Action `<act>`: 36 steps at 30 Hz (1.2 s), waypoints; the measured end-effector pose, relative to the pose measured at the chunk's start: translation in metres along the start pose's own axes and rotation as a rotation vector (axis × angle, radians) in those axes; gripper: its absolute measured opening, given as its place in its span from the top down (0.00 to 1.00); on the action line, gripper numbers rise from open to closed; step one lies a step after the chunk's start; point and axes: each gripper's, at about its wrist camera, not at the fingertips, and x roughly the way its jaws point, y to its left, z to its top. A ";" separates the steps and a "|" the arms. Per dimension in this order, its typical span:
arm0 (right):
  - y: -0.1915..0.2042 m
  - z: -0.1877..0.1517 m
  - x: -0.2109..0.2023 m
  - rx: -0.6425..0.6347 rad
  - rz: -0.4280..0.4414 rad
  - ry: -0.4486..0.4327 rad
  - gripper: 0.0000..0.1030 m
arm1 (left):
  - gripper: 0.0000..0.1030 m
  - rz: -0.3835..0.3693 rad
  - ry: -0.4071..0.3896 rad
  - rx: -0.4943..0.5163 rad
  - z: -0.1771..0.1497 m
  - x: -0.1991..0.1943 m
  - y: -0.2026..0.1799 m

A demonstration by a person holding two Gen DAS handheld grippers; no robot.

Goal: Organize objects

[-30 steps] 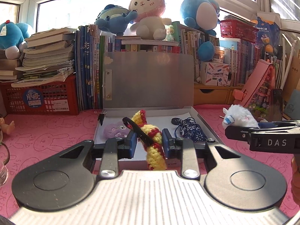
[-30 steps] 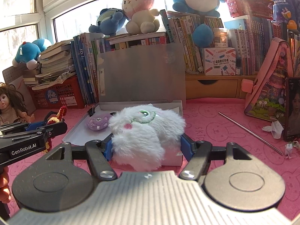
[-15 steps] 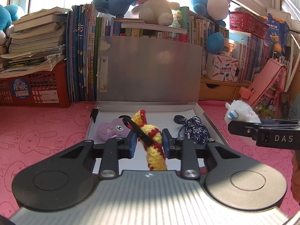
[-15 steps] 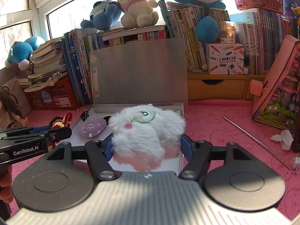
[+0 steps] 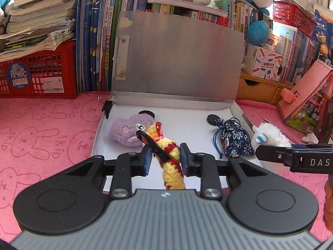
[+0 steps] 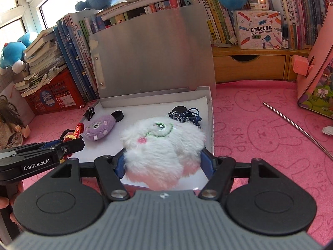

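My left gripper (image 5: 165, 158) is shut on a yellow and red crocheted toy (image 5: 170, 158) and holds it over the front of the open metal box (image 5: 177, 102). My right gripper (image 6: 162, 162) is shut on a white fluffy plush (image 6: 162, 145) over the box's front right part (image 6: 210, 112). In the box lie a purple plush (image 5: 124, 131), also in the right wrist view (image 6: 100, 128), and a blue floral pouch (image 5: 233, 139). The white plush also shows at the box's right edge in the left wrist view (image 5: 270, 133).
The box lid (image 5: 177, 58) stands upright against rows of books (image 5: 93, 31). A red crate (image 5: 37, 73) is at the left, a pink case (image 5: 303, 104) at the right. A metal rod (image 6: 297, 127) lies on the pink mat. A doll (image 6: 10, 129) sits at far left.
Both grippers have moved forward and down toward the box, each still holding its toy; the box looks nearer and larger.
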 end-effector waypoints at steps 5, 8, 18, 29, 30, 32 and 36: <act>-0.001 -0.001 0.019 -0.016 -0.006 0.044 0.32 | 0.68 0.009 0.024 -0.008 0.002 0.015 0.005; 0.000 -0.002 0.028 -0.025 -0.007 0.058 0.32 | 0.68 0.015 0.033 -0.010 0.004 0.023 0.007; 0.001 -0.002 0.049 -0.067 -0.016 0.074 0.32 | 0.68 0.047 0.058 -0.010 0.008 0.048 0.016; -0.004 0.006 0.065 -0.057 -0.038 0.066 0.32 | 0.68 0.068 0.064 -0.009 0.012 0.063 0.024; -0.004 0.007 0.066 -0.056 -0.040 0.065 0.32 | 0.68 0.069 0.064 -0.008 0.012 0.064 0.024; -0.005 0.007 0.069 -0.049 -0.040 0.063 0.32 | 0.68 0.073 0.065 -0.007 0.013 0.067 0.025; -0.004 0.008 0.072 -0.049 -0.045 0.055 0.32 | 0.68 0.080 0.062 -0.009 0.011 0.069 0.029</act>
